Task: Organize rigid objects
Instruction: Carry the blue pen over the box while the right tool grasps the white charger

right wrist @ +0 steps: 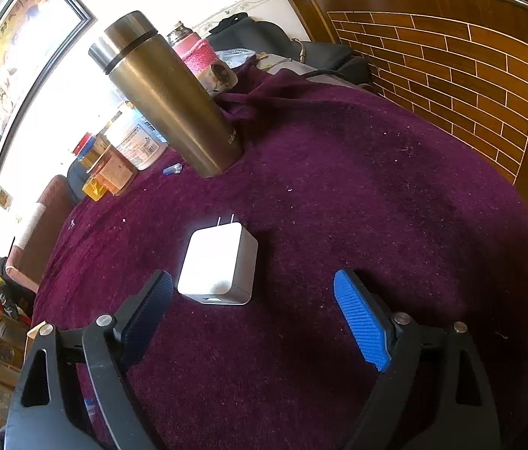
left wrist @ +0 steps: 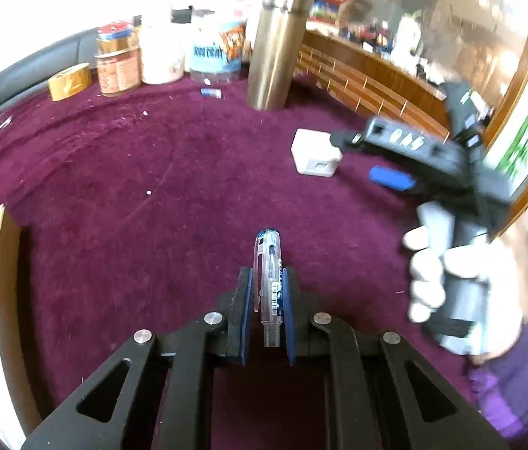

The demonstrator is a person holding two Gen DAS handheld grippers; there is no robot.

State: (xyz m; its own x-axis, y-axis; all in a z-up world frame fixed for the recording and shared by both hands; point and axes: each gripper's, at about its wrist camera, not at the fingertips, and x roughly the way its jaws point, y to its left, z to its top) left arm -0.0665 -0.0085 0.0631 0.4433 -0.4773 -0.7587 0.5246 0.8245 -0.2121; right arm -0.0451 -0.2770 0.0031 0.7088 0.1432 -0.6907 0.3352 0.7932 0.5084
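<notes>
Fingers on my left gripper (left wrist: 267, 300) clamp a clear pen (left wrist: 269, 281) lengthwise above the tabletop (left wrist: 151, 172); it could slide out forward. Right fingers (right wrist: 361, 318) gape empty, charger (right wrist: 219, 262) off-centre near one pad, risking a nudge.

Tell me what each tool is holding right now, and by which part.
Left tool grips a clear pen around mid-barrel, cap end pointing away. Right tool is open, holding nothing; the white charger lies just ahead, untouched.
</notes>
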